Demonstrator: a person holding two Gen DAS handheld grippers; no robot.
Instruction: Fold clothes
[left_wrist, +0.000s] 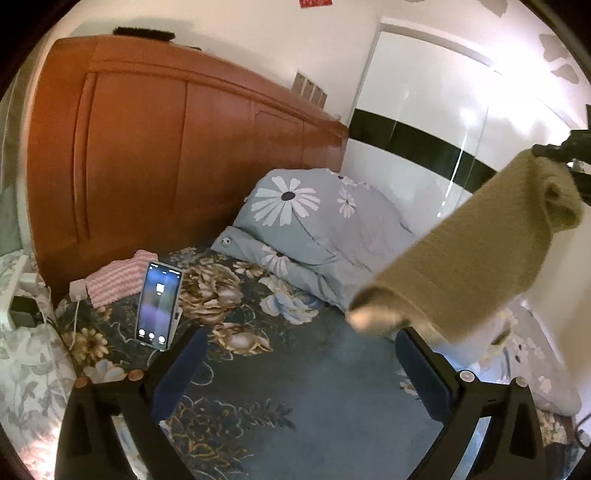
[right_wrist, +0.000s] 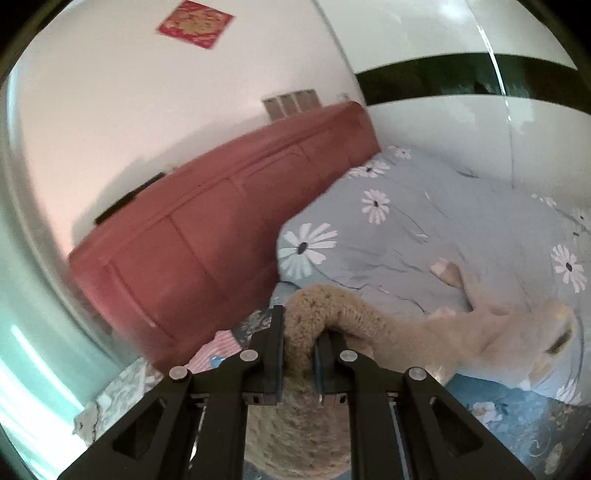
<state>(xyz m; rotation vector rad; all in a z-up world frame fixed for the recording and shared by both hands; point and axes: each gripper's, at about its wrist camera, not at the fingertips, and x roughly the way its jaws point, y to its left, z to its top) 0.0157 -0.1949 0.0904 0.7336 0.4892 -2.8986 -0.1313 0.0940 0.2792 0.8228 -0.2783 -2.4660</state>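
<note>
Right wrist: right claw (right_wrist: 298, 345) clamped on tan garment (right_wrist: 354, 325), lifted above bed (left_wrist: 314, 387); left claw (left_wrist: 301, 363) apart, empty. Step judged: spreading; next, left grasp of hanging edge.

The bed (left_wrist: 295, 369) has a dark cover with big flowers. On it lie a grey quilt (left_wrist: 314, 236) with white daisies, a pink striped cloth (left_wrist: 118, 284) and a phone (left_wrist: 159, 304) standing up.
</note>
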